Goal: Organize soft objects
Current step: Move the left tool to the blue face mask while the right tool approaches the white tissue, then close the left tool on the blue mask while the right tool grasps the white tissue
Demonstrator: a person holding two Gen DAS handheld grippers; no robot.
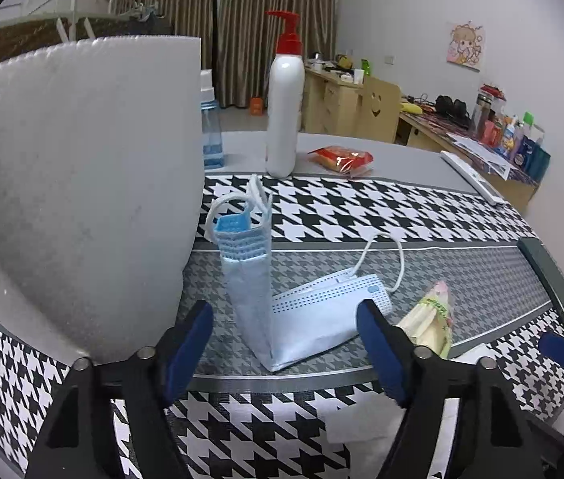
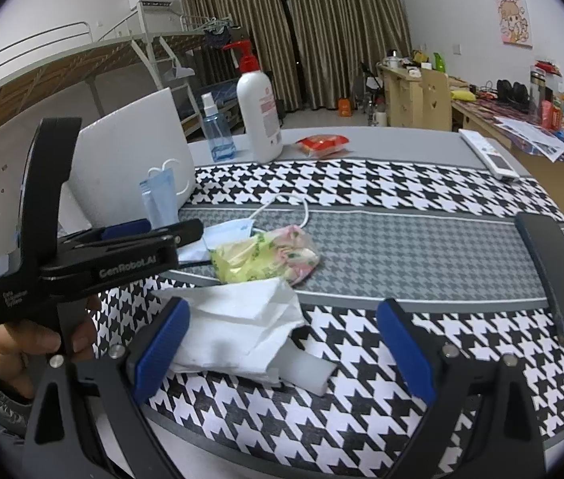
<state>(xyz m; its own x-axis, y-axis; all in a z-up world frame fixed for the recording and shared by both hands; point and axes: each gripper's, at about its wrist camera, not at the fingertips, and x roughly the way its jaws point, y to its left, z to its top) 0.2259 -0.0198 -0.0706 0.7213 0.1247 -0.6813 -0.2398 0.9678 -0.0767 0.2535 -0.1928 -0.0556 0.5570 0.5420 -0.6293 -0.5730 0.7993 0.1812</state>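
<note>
The left gripper (image 1: 284, 349), fingers apart, straddles the folded blue face mask (image 1: 302, 311) on the houndstooth cloth (image 1: 362, 207), a white foam board (image 1: 74, 199) crowding its left. The right gripper (image 2: 282, 353), jaws also wide, hovers over a crumpled tissue (image 2: 238, 327); a floral pouch (image 2: 270, 255) lies beyond, 2 bottles (image 2: 260, 115) far behind.

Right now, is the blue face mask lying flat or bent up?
Bent up: one half of the face mask stands upright, the other lies on the tablecloth.

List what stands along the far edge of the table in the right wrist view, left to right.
Blue spray bottle → white pump bottle → red snack packet → white remote.
</note>
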